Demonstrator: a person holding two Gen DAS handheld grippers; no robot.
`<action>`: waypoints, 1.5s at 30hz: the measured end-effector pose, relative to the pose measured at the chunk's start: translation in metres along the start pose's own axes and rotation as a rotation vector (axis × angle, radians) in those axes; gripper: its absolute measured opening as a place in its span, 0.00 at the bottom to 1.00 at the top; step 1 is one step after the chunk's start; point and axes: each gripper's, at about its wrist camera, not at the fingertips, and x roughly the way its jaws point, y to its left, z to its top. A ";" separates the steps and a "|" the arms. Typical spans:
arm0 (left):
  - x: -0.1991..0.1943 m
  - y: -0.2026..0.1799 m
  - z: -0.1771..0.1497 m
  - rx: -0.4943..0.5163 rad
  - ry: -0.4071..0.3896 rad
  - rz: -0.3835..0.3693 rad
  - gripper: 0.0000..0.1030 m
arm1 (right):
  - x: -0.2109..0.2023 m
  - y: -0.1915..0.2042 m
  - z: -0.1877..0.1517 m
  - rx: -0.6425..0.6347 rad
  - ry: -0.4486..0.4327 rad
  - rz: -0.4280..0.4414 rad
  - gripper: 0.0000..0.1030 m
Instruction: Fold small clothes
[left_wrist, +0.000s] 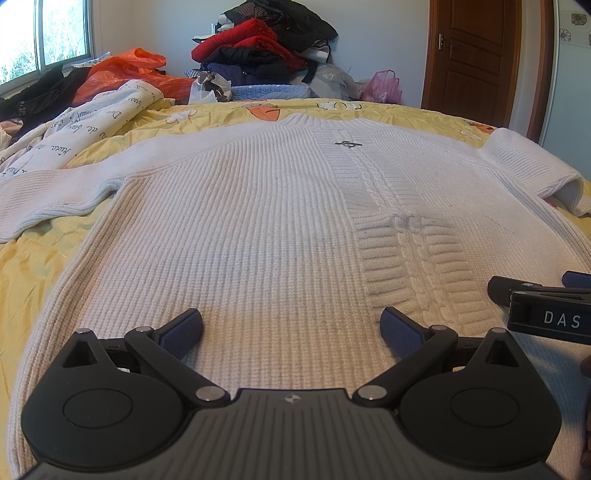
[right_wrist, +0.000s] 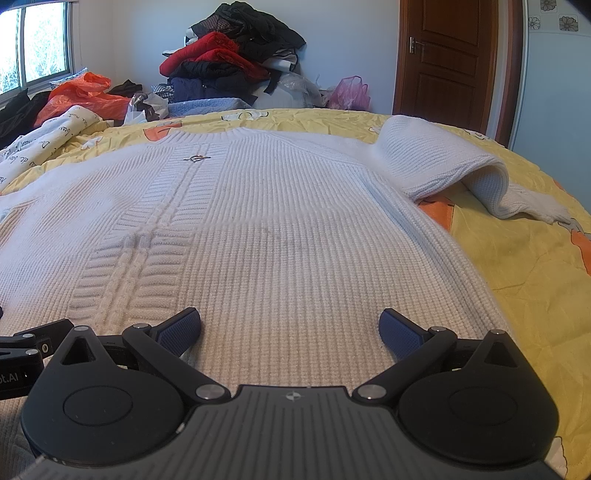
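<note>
A white ribbed knit sweater (left_wrist: 240, 221) (right_wrist: 295, 236) lies spread flat on the yellow bedspread (left_wrist: 33, 266) (right_wrist: 528, 266), collar at the far side. Its left sleeve (left_wrist: 55, 192) stretches out to the left. Its right sleeve (right_wrist: 443, 162) is bent back on itself. My left gripper (left_wrist: 291, 332) hovers low over the hem, open, nothing between its blue pads. My right gripper (right_wrist: 290, 330) is open over the hem further right, also holding nothing. In the left wrist view, the right gripper's body (left_wrist: 543, 306) shows at the right edge.
A white printed blanket (left_wrist: 92, 118) lies at the far left of the bed. An orange plastic bag (left_wrist: 125, 74), a tall pile of dark and red clothes (left_wrist: 266, 40) and a pink bag (left_wrist: 384, 86) stand beyond the bed. A brown door (left_wrist: 472, 55) is at the back right.
</note>
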 end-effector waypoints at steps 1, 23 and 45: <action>0.000 0.000 0.000 0.000 0.000 0.000 1.00 | 0.000 0.000 0.000 0.000 0.000 0.000 1.00; 0.000 0.000 0.000 0.001 0.000 0.000 1.00 | -0.027 -0.084 0.036 0.226 -0.103 0.223 1.00; 0.000 0.000 0.000 0.001 0.000 0.001 1.00 | 0.099 -0.403 0.052 1.077 -0.226 0.023 0.72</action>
